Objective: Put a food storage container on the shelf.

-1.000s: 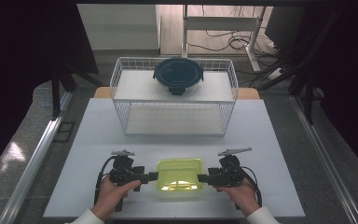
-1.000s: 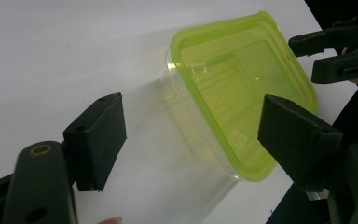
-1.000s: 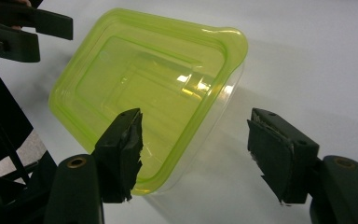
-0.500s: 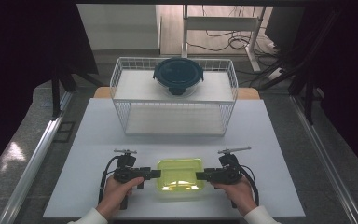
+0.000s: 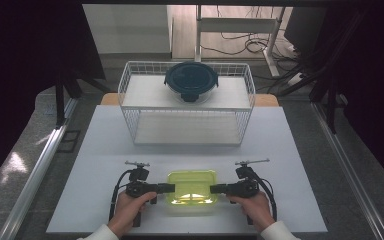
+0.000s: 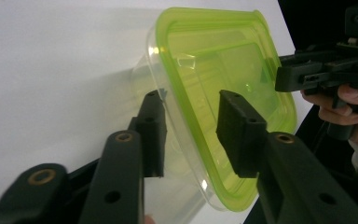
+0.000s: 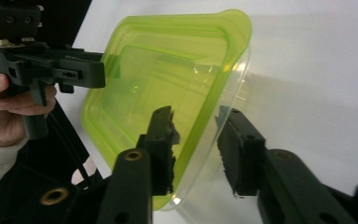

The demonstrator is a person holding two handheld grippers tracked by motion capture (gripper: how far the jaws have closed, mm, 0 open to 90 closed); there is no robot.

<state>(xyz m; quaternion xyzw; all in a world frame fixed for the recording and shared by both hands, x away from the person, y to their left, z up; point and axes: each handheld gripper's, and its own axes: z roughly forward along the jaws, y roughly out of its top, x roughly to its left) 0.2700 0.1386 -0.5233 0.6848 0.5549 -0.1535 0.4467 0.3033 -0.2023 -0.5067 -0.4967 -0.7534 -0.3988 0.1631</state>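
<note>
So you've got the clear plastic rectangular container with the lime-green lid point(image 5: 192, 187) sitting flat on the white worktop point(image 5: 105, 145), close to the near edge and about midway along it. Your left gripper point(image 5: 169, 188) comes at it from the left short side and your right gripper point(image 5: 215, 189) from the right short side, both lying level and pointing at each other across the box.

In the left gripper view, the jaws straddle the lid's rim point(image 6: 186, 112), one jaw under the green edge against the clear wall, the other over the top of the lid. They've just been closing, with that rim between them, but there's a visible gap on the top side, so I wouldn't call it clamped yet. Same story in the right gripper view: the container's edge point(image 7: 205, 116) sits between the jaws, which have also just been closing in, and daylight shows between the outer jaw and the clear wall. So both are around the rim, not pressing on it as far as I can see.

Your hands wrap the handles right at the near edge, left hand point(image 5: 127, 210) and right hand point(image 5: 254, 209).

Farther back, near the far edge, there's a white wire basket rack point(image 5: 187, 122), and a round dark-blue lidded container point(image 5: 191, 80) sits on its top shelf, well apart from the green one.
</note>
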